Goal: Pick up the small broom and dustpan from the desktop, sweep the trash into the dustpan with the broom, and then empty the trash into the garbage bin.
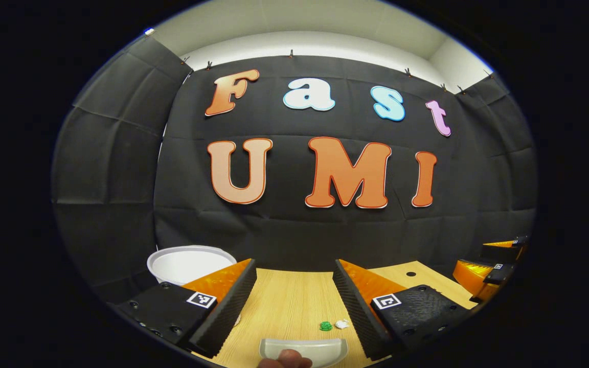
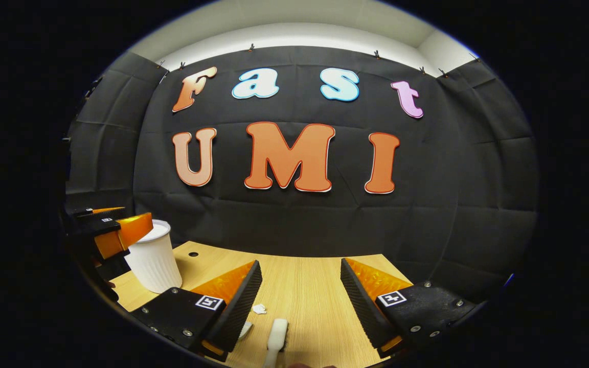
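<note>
Lying between the open left gripper [image 1: 294,301] jaws, dustpan [image 1: 303,350] below

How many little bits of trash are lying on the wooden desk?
2 in the left gripper view: a green scrap and a white scrap side by side beyond the dustpan. The right gripper view shows one white scrap; more may be hidden behind the jaws.

Recording booth, staged workspace: black cloth walls [image 1: 120,168] clipped up beneath a white ceiling [image 1: 299,25]; light wooden desktop [image 2: 304,286] with cable hole [image 2: 193,253] near its far left corner.
</note>
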Motion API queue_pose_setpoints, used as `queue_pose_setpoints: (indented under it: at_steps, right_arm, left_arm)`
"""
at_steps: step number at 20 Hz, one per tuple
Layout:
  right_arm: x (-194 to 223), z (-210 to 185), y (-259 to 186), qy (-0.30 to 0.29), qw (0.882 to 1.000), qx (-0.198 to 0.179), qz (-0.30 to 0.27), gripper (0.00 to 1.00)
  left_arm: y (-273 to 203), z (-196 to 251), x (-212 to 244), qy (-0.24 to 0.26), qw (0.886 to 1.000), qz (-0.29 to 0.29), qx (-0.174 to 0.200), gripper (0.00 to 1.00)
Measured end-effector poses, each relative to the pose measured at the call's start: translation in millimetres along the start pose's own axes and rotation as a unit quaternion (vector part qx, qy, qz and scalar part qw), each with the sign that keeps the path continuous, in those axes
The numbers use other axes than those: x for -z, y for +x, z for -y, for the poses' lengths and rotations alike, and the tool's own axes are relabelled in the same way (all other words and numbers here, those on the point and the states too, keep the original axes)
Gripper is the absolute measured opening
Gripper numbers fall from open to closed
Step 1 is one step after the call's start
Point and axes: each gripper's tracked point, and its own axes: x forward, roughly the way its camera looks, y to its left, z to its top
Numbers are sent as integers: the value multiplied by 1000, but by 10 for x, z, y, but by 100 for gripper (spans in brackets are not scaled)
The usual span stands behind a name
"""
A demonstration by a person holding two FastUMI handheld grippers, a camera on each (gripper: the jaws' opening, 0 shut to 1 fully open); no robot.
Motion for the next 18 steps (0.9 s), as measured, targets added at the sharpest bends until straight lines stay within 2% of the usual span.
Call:
queue_pose_setpoints:
  at_steps: [5,12,18]
  right_arm:
    - [2,27,55,10,1000,10,-1,94]
    - [131,10,122,11,1000,5,-19,93]
    - [389,-61,175,8,998,-11,-62,94]
  left_arm:
    - [2,64,90,9,1000,-6,5,95]
    - [31,121,304,4,999,-37,9,95]
    - [67,232,738,-13,993,-111,23,95]
